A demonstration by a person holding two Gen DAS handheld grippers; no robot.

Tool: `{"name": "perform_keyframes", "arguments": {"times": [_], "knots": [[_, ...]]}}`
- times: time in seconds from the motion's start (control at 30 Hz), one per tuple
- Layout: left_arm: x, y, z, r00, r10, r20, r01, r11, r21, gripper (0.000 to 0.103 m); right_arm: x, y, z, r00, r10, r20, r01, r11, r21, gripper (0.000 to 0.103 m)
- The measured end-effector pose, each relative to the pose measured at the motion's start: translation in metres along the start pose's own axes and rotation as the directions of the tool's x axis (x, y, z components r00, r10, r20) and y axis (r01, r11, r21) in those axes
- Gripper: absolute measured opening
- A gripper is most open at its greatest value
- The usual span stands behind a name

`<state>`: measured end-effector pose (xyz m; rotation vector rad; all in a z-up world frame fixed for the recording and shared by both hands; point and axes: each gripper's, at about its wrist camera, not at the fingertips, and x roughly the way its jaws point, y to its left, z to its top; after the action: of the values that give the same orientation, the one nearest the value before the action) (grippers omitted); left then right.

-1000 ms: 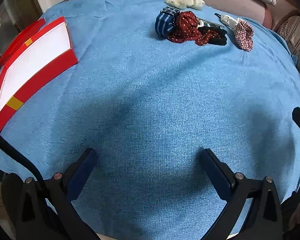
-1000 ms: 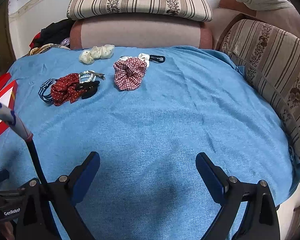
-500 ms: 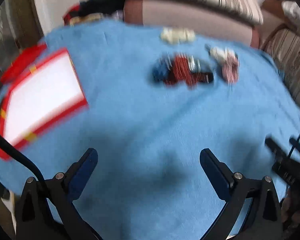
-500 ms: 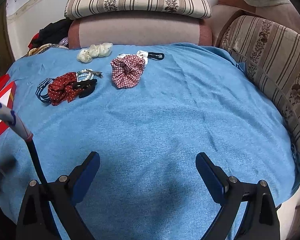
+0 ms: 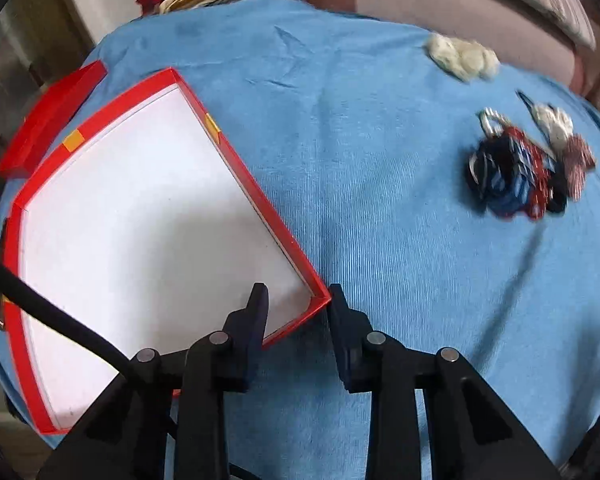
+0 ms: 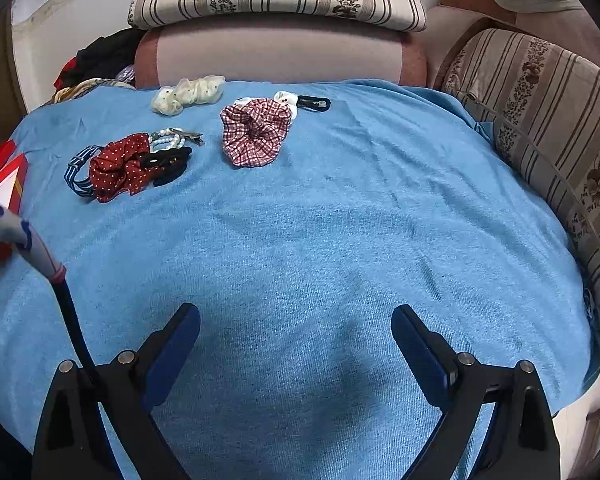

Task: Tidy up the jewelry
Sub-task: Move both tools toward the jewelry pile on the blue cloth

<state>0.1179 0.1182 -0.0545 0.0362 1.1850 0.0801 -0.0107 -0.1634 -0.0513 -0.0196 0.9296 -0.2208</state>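
The left gripper (image 5: 296, 300) is closing, its jaws straddling the near corner of a shallow red cardboard box (image 5: 228, 148) with a smooth white floor; whether the pads press the wall cannot be told. The right gripper (image 6: 296, 332) hangs wide open, empty, over a nubby blue cloth (image 6: 320, 240). Far across lie soft fabric scrunchies (image 6: 256, 132), a bead bracelet (image 6: 168, 140) and hair clips.
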Motion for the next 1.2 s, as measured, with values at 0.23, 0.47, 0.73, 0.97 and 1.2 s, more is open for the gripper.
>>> {"name": "perform_keyframes", "arguments": {"times": [0.23,0.47,0.73,0.97,1.2], "knots": [[-0.024,0.017,-0.042,0.999,-0.024,-0.022,0.024,0.999,0.022,0.033,0.002,0.003,0.0,1.0,0.009,-0.002,-0.009,1.0,-0.011,0.098],[-0.082,0.012,-0.054,0.991,-0.021,0.134,0.023,1.0,-0.016,0.056,-0.004,0.013,0.004,0.999,0.029,0.016,-0.028,0.998,-0.047,0.098],[-0.116,-0.041,-0.047,0.964,-0.015,0.266,0.013,1.0,0.012,0.09,-0.02,0.023,0.028,0.997,0.054,0.056,-0.046,0.988,-0.145,0.098],[-0.113,-0.076,-0.05,0.969,-0.063,0.237,0.057,0.998,0.033,0.094,-0.024,0.027,0.039,0.994,0.087,0.061,-0.079,0.989,-0.128,0.098],[-0.125,-0.098,-0.062,0.948,0.057,0.313,-0.087,0.993,0.083,0.094,-0.024,0.03,0.029,0.993,0.104,0.056,-0.099,0.991,-0.087,0.098]]}}
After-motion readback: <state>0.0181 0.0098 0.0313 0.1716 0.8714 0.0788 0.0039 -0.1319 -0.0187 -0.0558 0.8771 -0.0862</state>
